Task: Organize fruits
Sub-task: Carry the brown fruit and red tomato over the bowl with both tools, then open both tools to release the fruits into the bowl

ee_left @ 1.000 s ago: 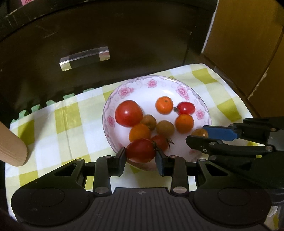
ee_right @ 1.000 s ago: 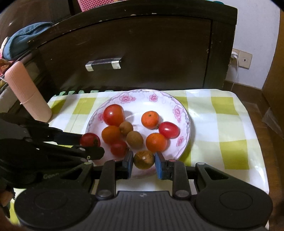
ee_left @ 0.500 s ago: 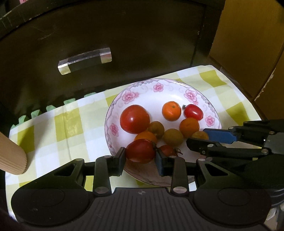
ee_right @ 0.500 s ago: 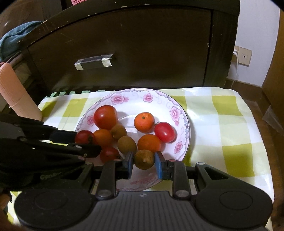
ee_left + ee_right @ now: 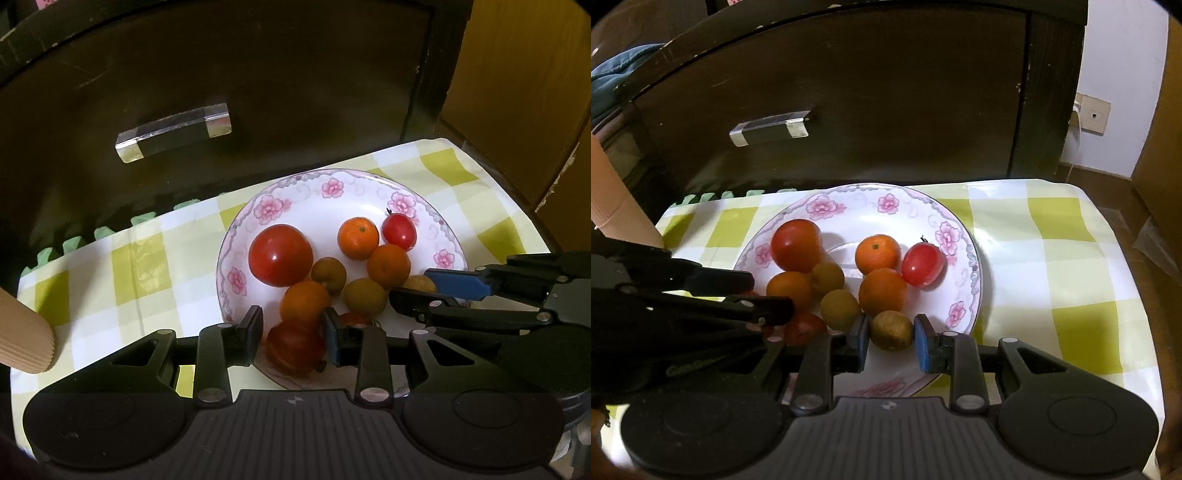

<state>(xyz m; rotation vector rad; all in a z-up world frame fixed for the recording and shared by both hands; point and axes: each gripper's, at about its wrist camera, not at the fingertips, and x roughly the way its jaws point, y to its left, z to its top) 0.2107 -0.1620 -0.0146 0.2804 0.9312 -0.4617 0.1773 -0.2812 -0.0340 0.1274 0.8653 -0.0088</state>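
Right now both grippers work the near rim of the floral plate (image 5: 964,236), which sits mid-table on the checked cloth (image 5: 1067,258). Left gripper (image 5: 293,330): jaws opening, small tomato (image 5: 295,349) between them w/ a gap at the left pad. Right gripper (image 5: 891,334): jaws pinched on a brown longan (image 5: 891,329). Fruit crowds the plate's near half; far half bare. Cloth to the right edge is free; dark cabinet (image 5: 886,92) hard behind.

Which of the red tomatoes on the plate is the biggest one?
The round tomato at the plate's left side; far larger than the oval one at the right and the one between the left gripper's pads.
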